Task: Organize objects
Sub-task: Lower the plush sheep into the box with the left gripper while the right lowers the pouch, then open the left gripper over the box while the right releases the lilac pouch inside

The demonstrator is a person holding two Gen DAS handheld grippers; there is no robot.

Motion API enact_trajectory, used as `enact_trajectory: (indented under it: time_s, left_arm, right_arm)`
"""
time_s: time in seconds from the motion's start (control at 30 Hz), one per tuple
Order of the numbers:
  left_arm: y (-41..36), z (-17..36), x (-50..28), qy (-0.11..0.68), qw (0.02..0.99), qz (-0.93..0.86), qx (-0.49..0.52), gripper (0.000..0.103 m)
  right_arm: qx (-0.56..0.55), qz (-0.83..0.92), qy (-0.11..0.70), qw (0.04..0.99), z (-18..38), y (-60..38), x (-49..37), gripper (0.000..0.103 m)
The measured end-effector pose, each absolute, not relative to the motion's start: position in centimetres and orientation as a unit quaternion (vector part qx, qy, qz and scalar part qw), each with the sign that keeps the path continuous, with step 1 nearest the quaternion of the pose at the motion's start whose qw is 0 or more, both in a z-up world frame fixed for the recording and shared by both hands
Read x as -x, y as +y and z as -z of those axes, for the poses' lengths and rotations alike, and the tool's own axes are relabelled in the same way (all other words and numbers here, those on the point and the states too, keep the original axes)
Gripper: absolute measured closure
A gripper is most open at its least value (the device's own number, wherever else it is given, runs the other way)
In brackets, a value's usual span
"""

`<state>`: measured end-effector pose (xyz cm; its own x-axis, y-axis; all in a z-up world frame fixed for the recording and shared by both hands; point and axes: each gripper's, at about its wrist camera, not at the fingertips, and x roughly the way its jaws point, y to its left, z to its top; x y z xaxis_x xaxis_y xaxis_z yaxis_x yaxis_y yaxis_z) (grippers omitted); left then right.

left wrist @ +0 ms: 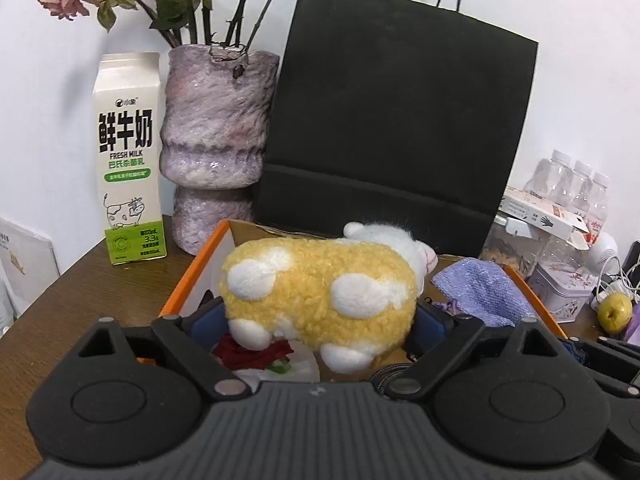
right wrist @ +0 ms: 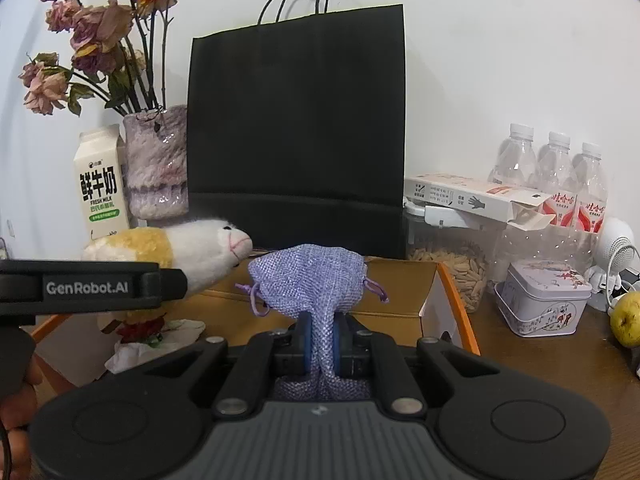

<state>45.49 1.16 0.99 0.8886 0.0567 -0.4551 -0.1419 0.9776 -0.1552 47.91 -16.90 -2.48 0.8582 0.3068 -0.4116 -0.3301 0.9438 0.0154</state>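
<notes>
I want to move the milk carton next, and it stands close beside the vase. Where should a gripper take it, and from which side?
Probably grip the milk carton across its flat side panels at mid-height, coming from the front. It stands upright, the vase crowds its right side, and the wall lies behind, so the printed front face is the open approach. The sloped gable top looks like a poorer hold.

You face a plain white wall (right wrist: pixel 500 60) from 9 through 3 o'clock; the brown wooden table (left wrist: pixel 60 300) spreads toward 6 under even, soft light.
</notes>
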Motion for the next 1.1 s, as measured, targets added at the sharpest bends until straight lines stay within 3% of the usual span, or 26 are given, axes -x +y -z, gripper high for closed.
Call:
enact_trajectory:
  time_s: [0.13, 0.23, 0.3, 0.33, 0.37, 0.4, 1.1]
  left_arm:
    - [1.2, -1.1, -45.3, 0.223, 0.969, -0.053, 0.093, 0.003]
    - [1.4, -1.2, -45.1, 0.214, 0.97, -0.045, 0.105, 0.0]
    - [1.3, -1.2, -45.0, 0.212, 0.971, -0.041, 0.107, 0.0]
    - [1.3, -1.2, -45.0, 0.213, 0.97, -0.04, 0.107, 0.0]
    - [1.3, -1.2, -45.0, 0.214, 0.97, -0.041, 0.106, 0.0]
    - [1.3, -1.2, -45.0, 0.215, 0.97, -0.041, 0.106, 0.0]
    - [1.1, -1.7, -44.2, 0.215, 0.97, -0.044, 0.108, 0.0]
  right_arm:
    - [0.03, -0.163, 0.214, 0.963, 2.6, -17.0, -48.1, 0.089]
    - [0.027, -0.162, 0.218, 0.962, 2.8, -17.0, -48.2, 0.076]
    - [0.029, -0.158, 0.217, 0.963, 2.7, -16.9, -48.1, 0.045]
    - [0.03, -0.155, 0.214, 0.964, 2.7, -16.9, -48.0, 0.035]
    - [0.03, -0.15, 0.21, 0.966, 2.6, -16.9, -47.9, 0.015]
    - [0.03, -0.146, 0.205, 0.967, 2.5, -16.9, -47.8, 0.003]
    - [0.021, -0.141, 0.209, 0.968, 2.1, -17.2, -47.6, 0.0]
